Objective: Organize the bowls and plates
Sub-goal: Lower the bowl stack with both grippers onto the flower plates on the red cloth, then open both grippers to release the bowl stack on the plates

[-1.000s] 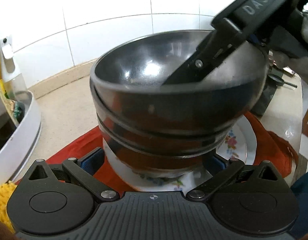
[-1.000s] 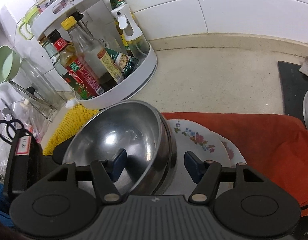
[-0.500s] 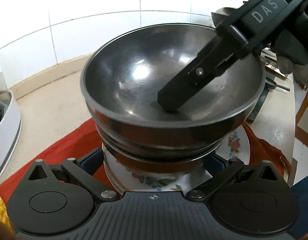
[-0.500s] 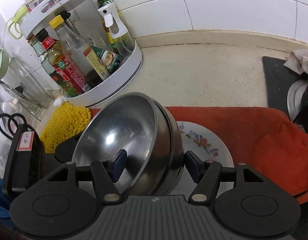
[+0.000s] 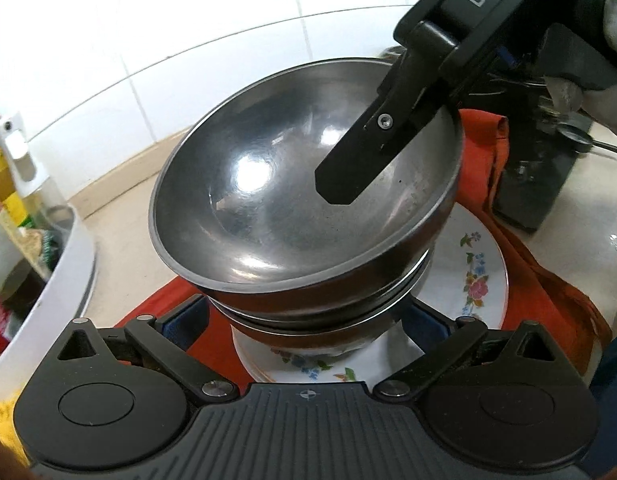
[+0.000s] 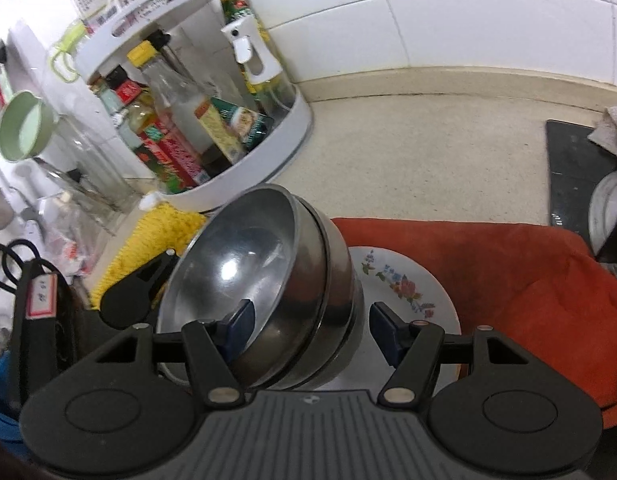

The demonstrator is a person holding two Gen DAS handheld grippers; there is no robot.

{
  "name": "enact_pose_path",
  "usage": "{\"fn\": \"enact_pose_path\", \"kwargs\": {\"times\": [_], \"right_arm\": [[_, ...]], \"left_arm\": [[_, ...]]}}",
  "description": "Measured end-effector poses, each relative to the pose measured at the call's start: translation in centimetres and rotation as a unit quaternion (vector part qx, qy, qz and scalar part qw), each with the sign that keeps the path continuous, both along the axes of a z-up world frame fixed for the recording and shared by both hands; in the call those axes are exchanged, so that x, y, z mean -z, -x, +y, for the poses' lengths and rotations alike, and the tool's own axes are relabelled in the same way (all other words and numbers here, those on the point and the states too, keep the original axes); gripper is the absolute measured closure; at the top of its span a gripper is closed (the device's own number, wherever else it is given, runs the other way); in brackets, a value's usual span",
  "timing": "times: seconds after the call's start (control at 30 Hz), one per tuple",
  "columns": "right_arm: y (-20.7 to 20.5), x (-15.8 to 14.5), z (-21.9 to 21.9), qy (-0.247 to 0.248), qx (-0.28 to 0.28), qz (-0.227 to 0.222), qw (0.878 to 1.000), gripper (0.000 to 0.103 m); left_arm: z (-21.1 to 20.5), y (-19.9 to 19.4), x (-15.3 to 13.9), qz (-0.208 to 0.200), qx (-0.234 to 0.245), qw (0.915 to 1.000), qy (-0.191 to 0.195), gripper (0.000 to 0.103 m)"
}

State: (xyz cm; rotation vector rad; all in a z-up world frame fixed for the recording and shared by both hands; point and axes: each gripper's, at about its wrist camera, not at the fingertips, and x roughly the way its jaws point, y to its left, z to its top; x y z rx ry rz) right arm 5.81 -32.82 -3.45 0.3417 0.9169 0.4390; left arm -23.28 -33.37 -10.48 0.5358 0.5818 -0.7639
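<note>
A stack of nested steel bowls stands on floral plates on a red cloth. My left gripper is open, its blue pads on either side of the stack's base. My right gripper is open and straddles the stack's rim: its left finger is inside the top bowl, its right pad outside over the plates. The top bowl sits tilted in the stack.
A white round caddy of sauce bottles stands at the back left, with a yellow cloth in front of it. A black stove top lies at the right. A tiled wall runs behind the beige counter.
The bowl stack has tilted further, toward the caddy side. The right gripper's finger stays inside the top bowl. Both cameras have shifted a little.
</note>
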Motion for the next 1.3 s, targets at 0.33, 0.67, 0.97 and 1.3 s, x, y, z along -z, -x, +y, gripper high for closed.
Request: {"fn": "enact_pose_path", "kwargs": {"times": [0.33, 0.67, 0.97, 1.3], "right_arm": [[-1.6, -0.4, -1.7, -0.032, -0.054, -0.015, 0.998, 0.045], [1.1, -2.8, -3.8, -0.023, -0.034, -0.068, 0.997, 0.045], [7.2, -3.0, -2.8, -0.013, 0.033, -0.077, 0.996, 0.044], [13.8, -2.7, -0.6, 0.016, 0.1, -0.091, 0.991, 0.044]], "left_arm": [[-1.8, 1.8, 0.1, -0.007, -0.101, 0.9948, -0.012, 0.0], [0.5, 4.1, -3.1, -0.013, -0.137, 0.9902, 0.023, 0.0], [2.8, 6.2, -4.0, 0.001, -0.135, 0.9893, 0.057, 0.0], [5.1, 7.9, -5.1, 0.019, -0.183, 0.9802, 0.074, 0.0]]}}
